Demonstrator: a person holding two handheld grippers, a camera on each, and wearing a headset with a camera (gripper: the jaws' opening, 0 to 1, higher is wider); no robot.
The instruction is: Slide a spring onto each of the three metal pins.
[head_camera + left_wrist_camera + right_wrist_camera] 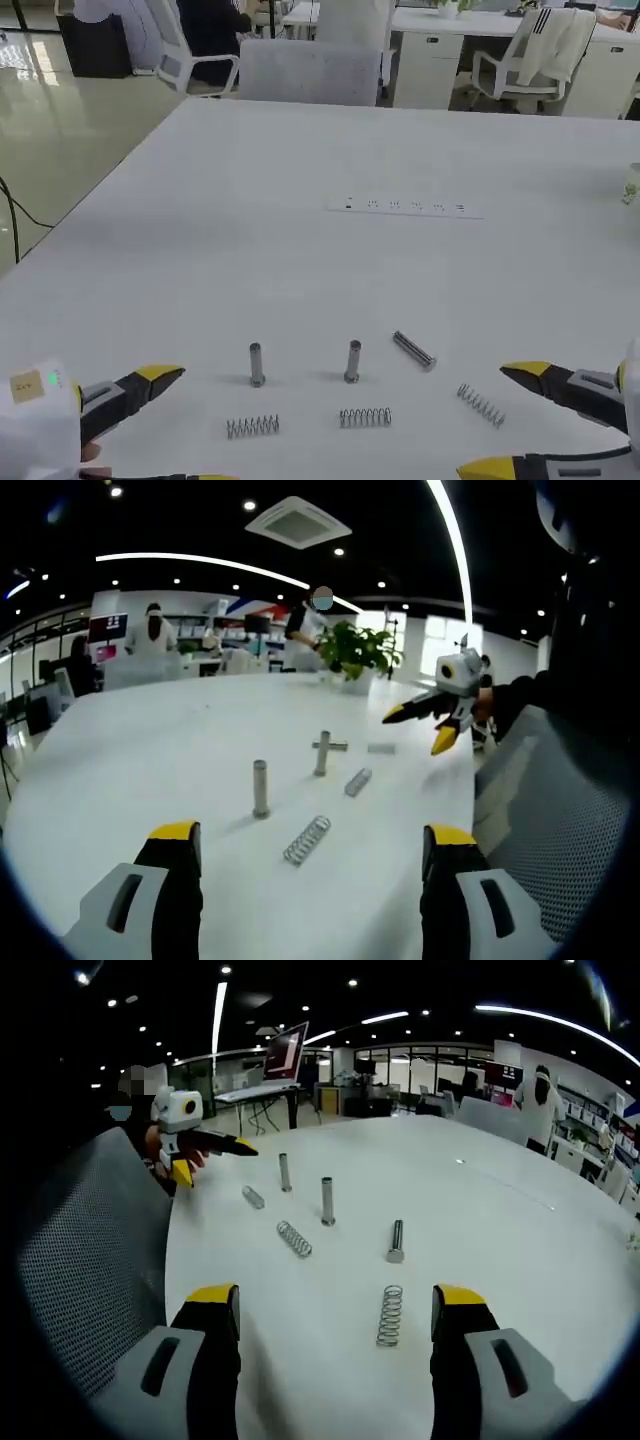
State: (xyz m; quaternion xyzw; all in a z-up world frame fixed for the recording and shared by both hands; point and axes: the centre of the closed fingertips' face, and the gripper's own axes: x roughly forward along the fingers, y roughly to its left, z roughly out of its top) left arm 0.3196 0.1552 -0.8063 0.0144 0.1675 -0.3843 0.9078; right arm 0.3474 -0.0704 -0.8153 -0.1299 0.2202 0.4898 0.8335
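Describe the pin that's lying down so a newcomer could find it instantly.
On the white table, look just beyond the three springs near the front edge. Take the rightmost pin; unlike its two upright neighbours, it lies on its side.

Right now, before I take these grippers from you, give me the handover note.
Left gripper: open, holding nothing, at the near left of the table.
Right gripper: open, holding nothing, at the near right.
Pins: left pin and middle pin stand upright; right pin lies on its side.
Springs: left spring, middle spring and right spring lie loose in a row nearer you than the pins.
Done: no spring is on a pin.
Left: all three springs; the lying pin probably needs standing or holding first.
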